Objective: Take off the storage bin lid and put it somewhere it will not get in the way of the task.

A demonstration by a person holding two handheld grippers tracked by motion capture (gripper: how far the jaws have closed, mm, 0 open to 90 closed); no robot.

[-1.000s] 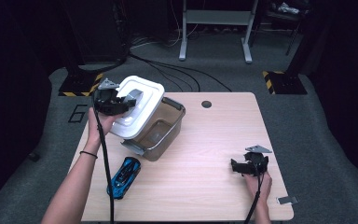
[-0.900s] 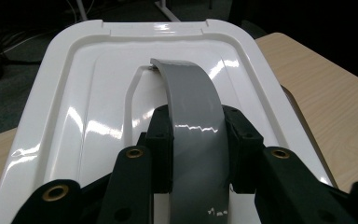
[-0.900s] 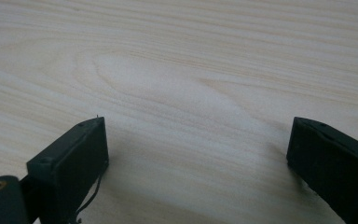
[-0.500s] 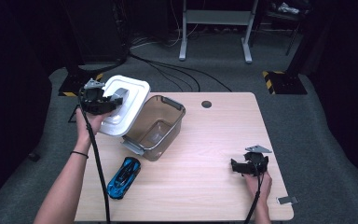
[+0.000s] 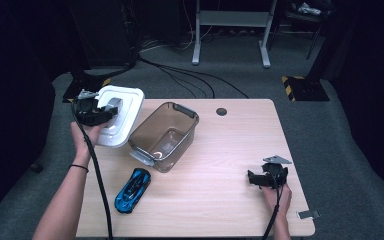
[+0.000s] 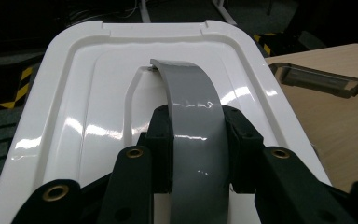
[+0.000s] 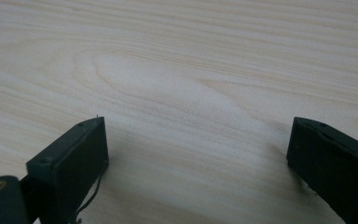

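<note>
Lid handle clamped between left claw jaws, beside container.

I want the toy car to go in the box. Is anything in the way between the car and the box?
No, nothing visible blocks it. The blue toy car lies on the table right beside the clear box, which stands open. The left gripper holds the white lid off to the side by its grey handle.

Bare table between container and right hand-held gripper, toy car front-left
</note>
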